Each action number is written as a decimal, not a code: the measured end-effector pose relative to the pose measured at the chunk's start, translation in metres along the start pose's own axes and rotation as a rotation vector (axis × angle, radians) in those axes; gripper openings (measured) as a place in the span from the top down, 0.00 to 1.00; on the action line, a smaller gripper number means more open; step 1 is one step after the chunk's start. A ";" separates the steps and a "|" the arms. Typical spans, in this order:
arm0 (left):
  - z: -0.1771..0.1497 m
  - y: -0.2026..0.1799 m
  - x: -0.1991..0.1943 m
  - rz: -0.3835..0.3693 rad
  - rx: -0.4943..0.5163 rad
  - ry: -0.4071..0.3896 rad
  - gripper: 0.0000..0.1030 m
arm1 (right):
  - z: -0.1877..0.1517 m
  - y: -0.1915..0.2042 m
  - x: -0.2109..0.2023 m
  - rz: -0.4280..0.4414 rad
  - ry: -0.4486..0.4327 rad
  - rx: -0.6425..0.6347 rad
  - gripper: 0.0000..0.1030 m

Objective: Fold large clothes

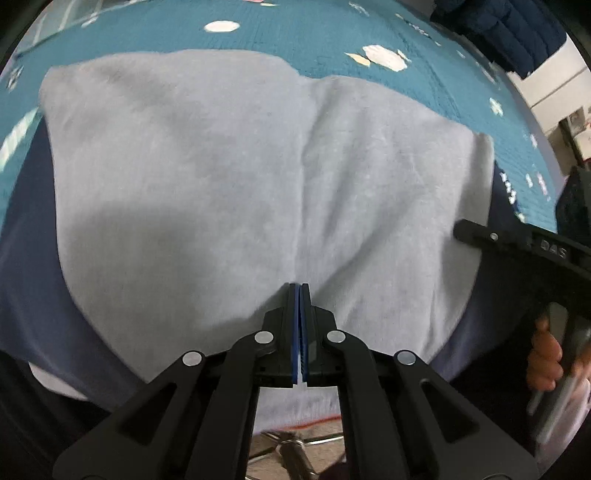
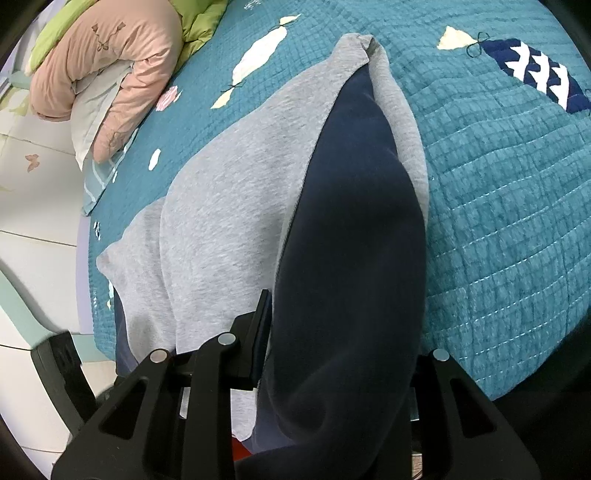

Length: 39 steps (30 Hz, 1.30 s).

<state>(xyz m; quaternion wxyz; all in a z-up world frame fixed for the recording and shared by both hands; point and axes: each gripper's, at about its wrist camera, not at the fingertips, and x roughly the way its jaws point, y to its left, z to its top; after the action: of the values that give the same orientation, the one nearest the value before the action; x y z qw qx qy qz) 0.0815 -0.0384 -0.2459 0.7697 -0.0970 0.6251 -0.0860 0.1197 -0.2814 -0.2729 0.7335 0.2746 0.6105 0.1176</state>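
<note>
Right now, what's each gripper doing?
Left gripper: shut; whether it pinches the garment cannot be told.
Right gripper: navy fabric covers it; state cannot be told.

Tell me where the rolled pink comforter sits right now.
In the right wrist view, the rolled pink comforter lies at the upper left, on the teal quilted bedspread, left of the grey and navy garment.

A bed covered by a teal quilted bedspread (image 2: 509, 192), stitched with pale fish shapes and one navy-and-white fish (image 2: 537, 75), fills both views. A rolled pink comforter (image 2: 110, 66) with green bedding (image 2: 195, 26) behind it lies at the bed's far end. Pale tiled floor (image 2: 33, 266) runs beside the bed. A dark puffy jacket (image 1: 509, 29) sits at the bedspread's far corner.
</note>
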 end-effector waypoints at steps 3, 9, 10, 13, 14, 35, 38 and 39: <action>-0.006 0.002 -0.003 -0.012 -0.012 0.037 0.98 | -0.001 0.000 -0.001 -0.006 0.001 0.006 0.71; 0.012 -0.006 -0.022 -0.019 0.005 -0.022 0.98 | -0.003 -0.005 -0.002 -0.004 0.003 0.026 0.71; 0.018 -0.006 -0.023 -0.018 -0.004 -0.030 0.98 | -0.003 -0.005 -0.002 -0.006 0.003 0.024 0.71; 0.029 -0.006 -0.018 -0.040 -0.029 -0.032 0.98 | -0.002 -0.003 -0.002 -0.009 0.001 0.019 0.71; 0.032 -0.007 -0.008 -0.037 -0.022 -0.007 0.97 | -0.002 -0.003 -0.001 -0.009 0.000 0.020 0.71; 0.016 -0.015 0.022 0.073 0.109 -0.103 0.98 | -0.047 0.142 -0.069 -0.046 -0.175 -0.296 0.80; 0.014 -0.014 0.022 0.068 0.122 -0.113 0.98 | -0.050 0.162 -0.060 -0.063 -0.162 -0.337 0.80; 0.014 -0.015 0.019 0.073 0.132 -0.107 0.98 | -0.052 0.167 -0.059 -0.078 -0.161 -0.349 0.80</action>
<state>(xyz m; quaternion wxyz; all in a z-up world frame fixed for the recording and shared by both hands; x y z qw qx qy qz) 0.0993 -0.0574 -0.2572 0.8092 -0.0278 0.5793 -0.0938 0.0835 -0.1607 -0.1376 0.8204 0.1280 0.5305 0.1707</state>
